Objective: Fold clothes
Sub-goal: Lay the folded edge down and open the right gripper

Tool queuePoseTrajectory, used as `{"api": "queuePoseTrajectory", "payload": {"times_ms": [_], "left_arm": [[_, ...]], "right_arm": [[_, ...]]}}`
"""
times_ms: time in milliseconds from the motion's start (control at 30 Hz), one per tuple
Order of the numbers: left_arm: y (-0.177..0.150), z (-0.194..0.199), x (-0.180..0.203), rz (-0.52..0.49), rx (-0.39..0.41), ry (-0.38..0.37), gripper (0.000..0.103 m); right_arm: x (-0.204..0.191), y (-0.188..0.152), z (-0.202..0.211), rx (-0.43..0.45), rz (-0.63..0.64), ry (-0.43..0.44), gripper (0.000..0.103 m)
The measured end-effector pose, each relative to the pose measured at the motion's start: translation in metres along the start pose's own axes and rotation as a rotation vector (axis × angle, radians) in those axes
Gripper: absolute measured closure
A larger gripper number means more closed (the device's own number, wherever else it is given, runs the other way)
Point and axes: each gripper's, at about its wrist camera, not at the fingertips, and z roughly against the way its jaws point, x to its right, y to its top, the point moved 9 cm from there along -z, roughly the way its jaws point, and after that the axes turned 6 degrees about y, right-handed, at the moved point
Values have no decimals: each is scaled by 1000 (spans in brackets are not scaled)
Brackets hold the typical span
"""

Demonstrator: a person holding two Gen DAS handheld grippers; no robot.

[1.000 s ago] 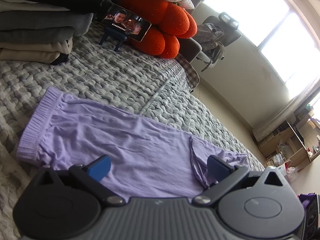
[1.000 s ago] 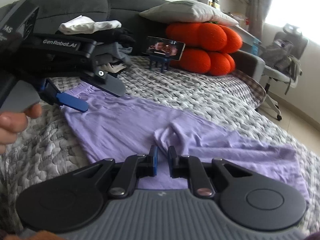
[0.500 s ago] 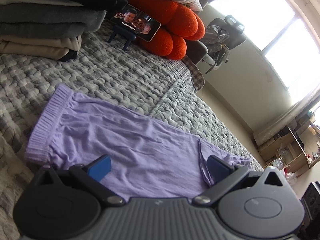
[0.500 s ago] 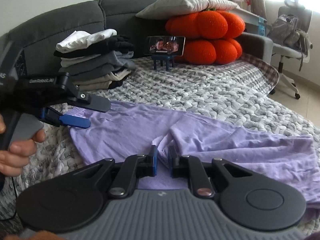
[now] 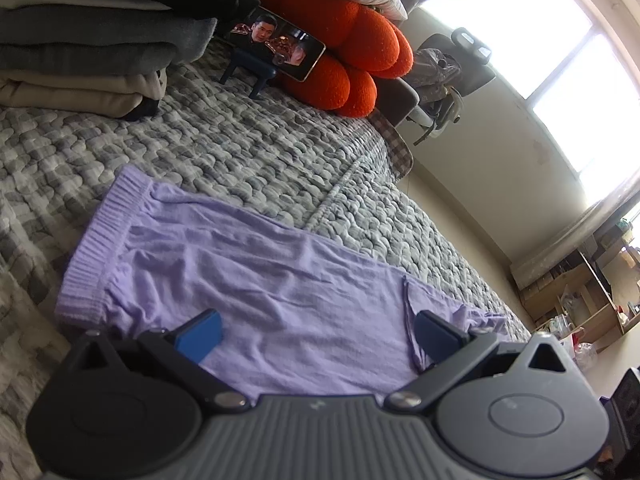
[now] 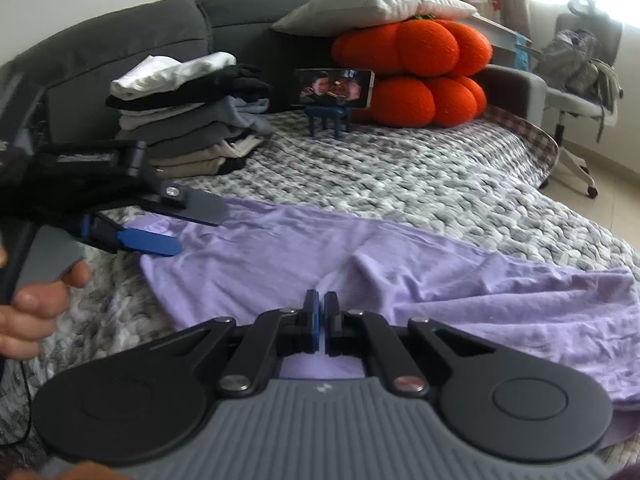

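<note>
Left claw (image 5: 318, 334) hangs low over the purple shorts (image 5: 256, 280), blue fingertips (image 5: 200, 336) spread wide with only flat cloth showing between them. The shorts lie spread on the grey knitted bedspread (image 5: 248, 148), ribbed waistband (image 5: 104, 240) off to the left, a creased seam running down beside the right finger. Up at the back left sits a stack of folded clothes (image 5: 92, 48). Beside it a phone (image 5: 276, 42) on a small blue stand (image 5: 252, 76) shows video, leaning before orange cushions (image 5: 352, 52). Bright window (image 5: 560, 80) at right.
</note>
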Motion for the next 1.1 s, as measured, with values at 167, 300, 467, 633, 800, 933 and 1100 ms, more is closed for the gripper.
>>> {"api": "queuePoseTrajectory", "payload": {"times_ms": [167, 300, 467, 633, 800, 933, 1100], "left_arm": [[2, 0, -1, 3, 0, 3, 0], [1, 1, -1, 3, 0, 4, 0], [-2, -1, 2, -9, -3, 8, 0], [-1, 0, 2, -10, -3, 4, 0], [-1, 0, -1, -12, -2, 6, 0], [-2, 0, -1, -16, -2, 7, 0], [-1, 1, -1, -18, 0, 8, 0]], "right_arm": [[-1, 6, 1, 12, 26, -40, 99], [11, 5, -4, -16, -22, -84, 90], [19, 6, -13, -39, -82, -85, 90], [25, 8, -19, -51, -120, -83, 90], [24, 6, -14, -29, -115, -89, 102], [18, 5, -11, -20, -96, -98, 103], [7, 10, -6, 13, -75, -67, 103]]}}
